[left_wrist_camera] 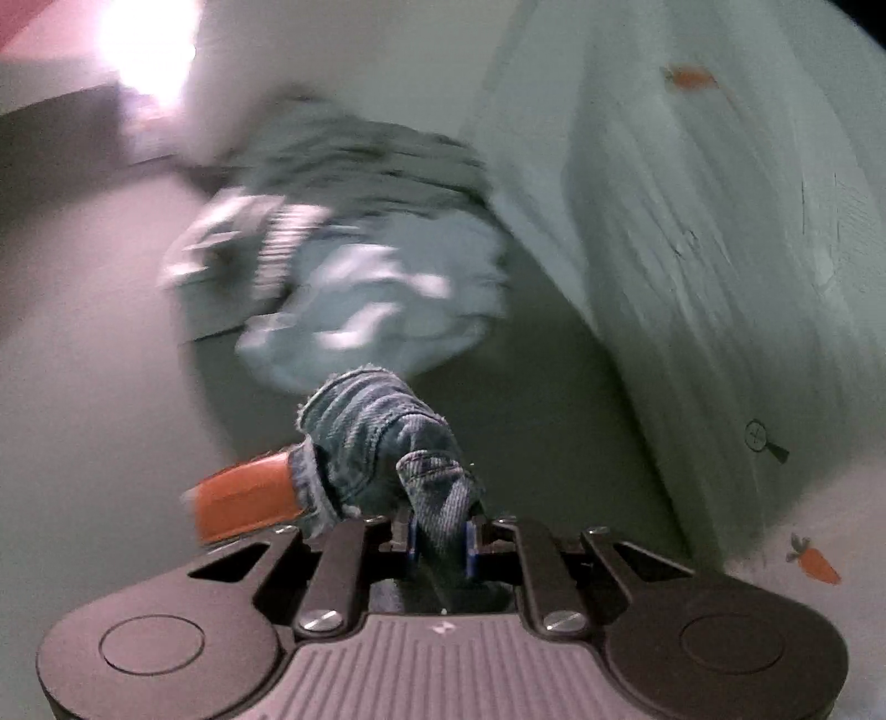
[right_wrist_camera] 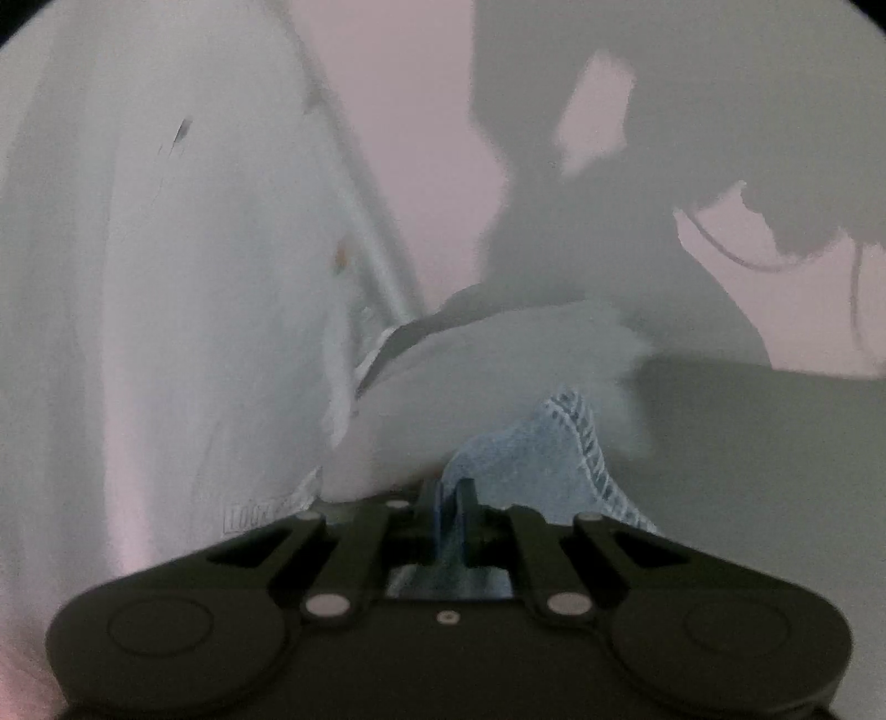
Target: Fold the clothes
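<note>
My left gripper (left_wrist_camera: 440,540) is shut on a bunched edge of blue denim (left_wrist_camera: 376,437). An orange finger (left_wrist_camera: 243,498) shows to the left of the denim. My right gripper (right_wrist_camera: 451,509) is shut on another part of the blue denim (right_wrist_camera: 531,448), a stitched hem that stands up between the jaws. Behind it lies a pale garment (right_wrist_camera: 498,376). In the left wrist view a blurred pile of clothes (left_wrist_camera: 354,249), pale blue and grey striped, lies on the surface ahead.
A pale sheet printed with small carrots (left_wrist_camera: 720,221) hangs down at the right of the left wrist view and at the left of the right wrist view (right_wrist_camera: 166,277). A person's shadow falls on the pinkish wall (right_wrist_camera: 637,194). A bright light (left_wrist_camera: 144,44) glares at top left.
</note>
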Demonstrator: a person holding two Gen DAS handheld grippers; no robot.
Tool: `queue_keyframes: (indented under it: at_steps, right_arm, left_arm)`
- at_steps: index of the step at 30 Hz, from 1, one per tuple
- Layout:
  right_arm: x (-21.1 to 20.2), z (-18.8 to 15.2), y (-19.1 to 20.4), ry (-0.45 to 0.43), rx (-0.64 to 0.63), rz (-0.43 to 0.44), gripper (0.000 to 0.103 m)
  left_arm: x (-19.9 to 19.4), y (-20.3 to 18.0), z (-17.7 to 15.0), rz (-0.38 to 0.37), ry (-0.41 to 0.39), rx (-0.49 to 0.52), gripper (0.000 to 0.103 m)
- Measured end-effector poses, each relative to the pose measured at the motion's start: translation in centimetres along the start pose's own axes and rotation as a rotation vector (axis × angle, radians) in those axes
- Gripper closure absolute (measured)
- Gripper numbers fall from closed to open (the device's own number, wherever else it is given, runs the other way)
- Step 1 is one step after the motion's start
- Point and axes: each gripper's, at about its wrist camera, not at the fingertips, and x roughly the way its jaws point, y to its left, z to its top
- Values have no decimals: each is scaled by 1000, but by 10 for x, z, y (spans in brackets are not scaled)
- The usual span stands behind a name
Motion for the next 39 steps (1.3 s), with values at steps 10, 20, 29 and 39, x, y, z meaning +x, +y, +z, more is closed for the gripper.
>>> queue_keyframes:
  at_steps: [10, 20, 29, 39]
  right_arm:
    - [99, -30, 86, 75, -314, -7, 31]
    - [22, -101, -36, 193, -123, -117, 60]
    - [16, -128, -64, 164, 11, -57, 71]
    - [39, -112, -69, 199, 51, -1, 97]
  left_arm:
    - [62, -66, -13, 41, -22, 284, 19]
    - [2, -68, -104, -87, 36, 608, 13]
    - [14, -77, -190, -107, 139, 897, 11]
    - [37, -66, -190, -91, 212, 906, 5]
